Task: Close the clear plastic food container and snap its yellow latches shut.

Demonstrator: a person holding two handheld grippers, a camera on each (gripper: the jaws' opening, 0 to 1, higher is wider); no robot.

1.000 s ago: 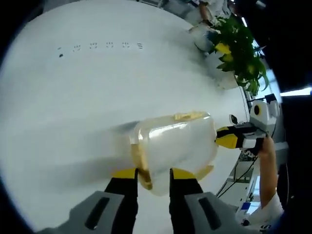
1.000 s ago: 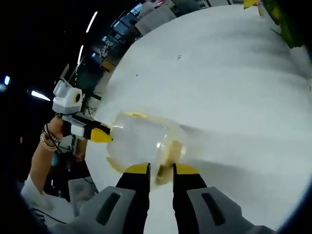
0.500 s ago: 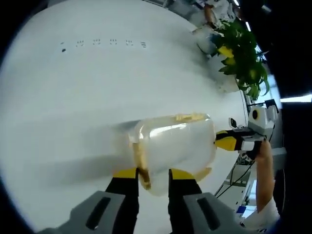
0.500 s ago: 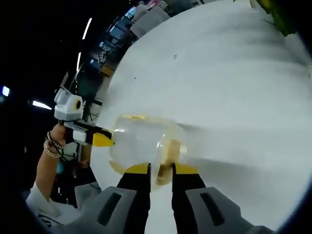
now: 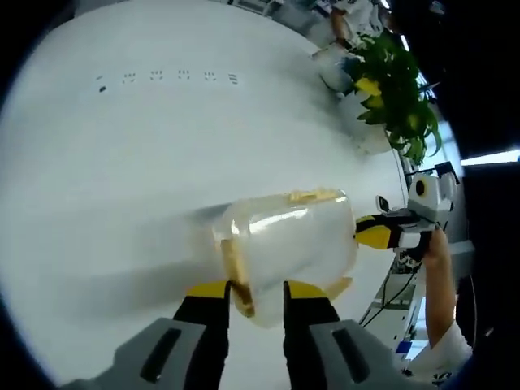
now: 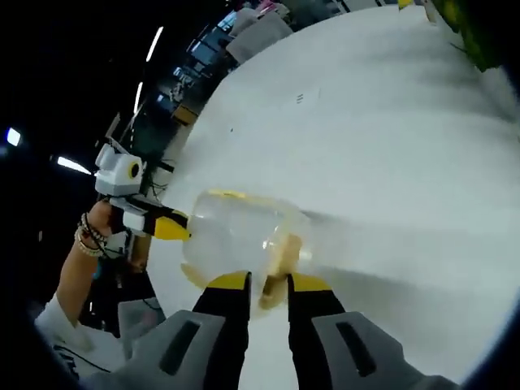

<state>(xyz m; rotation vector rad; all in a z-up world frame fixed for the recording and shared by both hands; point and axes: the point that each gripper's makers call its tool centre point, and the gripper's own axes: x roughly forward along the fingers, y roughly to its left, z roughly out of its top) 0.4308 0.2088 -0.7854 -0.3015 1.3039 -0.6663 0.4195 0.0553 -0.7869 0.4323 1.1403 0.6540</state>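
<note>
Left gripper (image 5: 254,286) fingers sat narrowly apart w/ the container's (image 5: 292,244) near end latch (image 5: 236,272) between them; whether they truly clamped it or only bracketed it can't be told, but they looked closed down on it. Right gripper (image 6: 267,281) fingers were likewise close together, w/ the opposite end latch (image 6: 280,260) in the gap, contact again not certain. In the left gripper view the right gripper's yellow tips touched the container's far-right end; in the right gripper view the left gripper's yellow tips met its left end. So the two grippers faced each other across the container, one on each short end. Prob. reason: squeezing each end flap toward the body presses the latch down while the opposing gripper braces the box so it doesn't slide on the smooth white desk (image 5: 162,138). The container was clear w/ lid appearing seated, yellow latches on sides too, incl. one along the far long edge (image 5: 313,195); can't tell which were fully snapped. It lay on the desk near the desk's edge, directly ahead of and touching both sets of fingers, long axis running gripper to gripper. A potted plant (image 5: 398,97) stood well apart at the far right, by the desk's rim. A hand (image 6: 101,219) w/ bracelets held the left gripper.
</note>
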